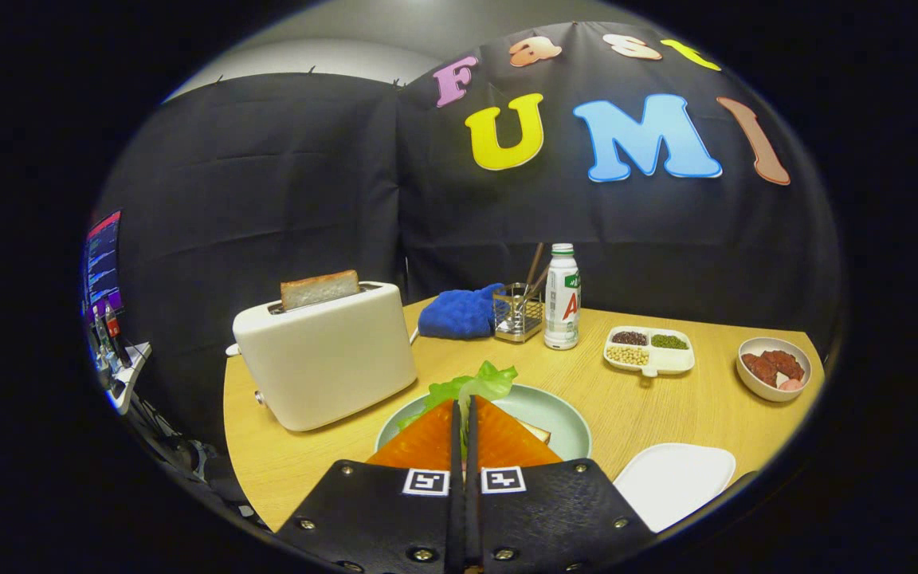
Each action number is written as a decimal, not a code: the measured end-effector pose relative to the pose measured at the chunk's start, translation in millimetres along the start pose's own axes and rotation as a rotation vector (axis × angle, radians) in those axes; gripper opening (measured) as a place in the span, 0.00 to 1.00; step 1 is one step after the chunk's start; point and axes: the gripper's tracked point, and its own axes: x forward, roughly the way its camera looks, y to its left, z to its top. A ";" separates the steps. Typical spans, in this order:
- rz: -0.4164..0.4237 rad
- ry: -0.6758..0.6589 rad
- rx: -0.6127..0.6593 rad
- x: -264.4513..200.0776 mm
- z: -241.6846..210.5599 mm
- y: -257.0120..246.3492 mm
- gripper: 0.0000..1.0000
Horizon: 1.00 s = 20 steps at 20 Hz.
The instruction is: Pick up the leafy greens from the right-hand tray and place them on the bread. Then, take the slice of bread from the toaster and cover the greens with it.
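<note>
Gripper [463, 406] fingers are drawn together over the plate [562, 414], with just a thin slit between them and a bit of green showing in that slit; whether they actually pinch the greens [475, 384] I cannot tell. Those greens lie on the plate right at the fingertips, frilled leaves spilling out just beyond them. A corner of bread [537, 431] peeks out on the plate beside the right finger.

Left of the plate stands the toaster [327, 355], and a slice [320, 288] sticks up out of its slot. To the right of the fingers, near the table [284, 462] edge, sits a white tray [674, 481]. Further back are a blue cloth [459, 314], a wire holder [518, 312] with sticks in it, a bottle [562, 297], a divided dish [649, 349] of beans and a bowl [774, 368] with reddish pieces.
</note>
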 end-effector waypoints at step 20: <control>-0.216 -0.065 -0.056 -27.2 4.7 -44.7 0.58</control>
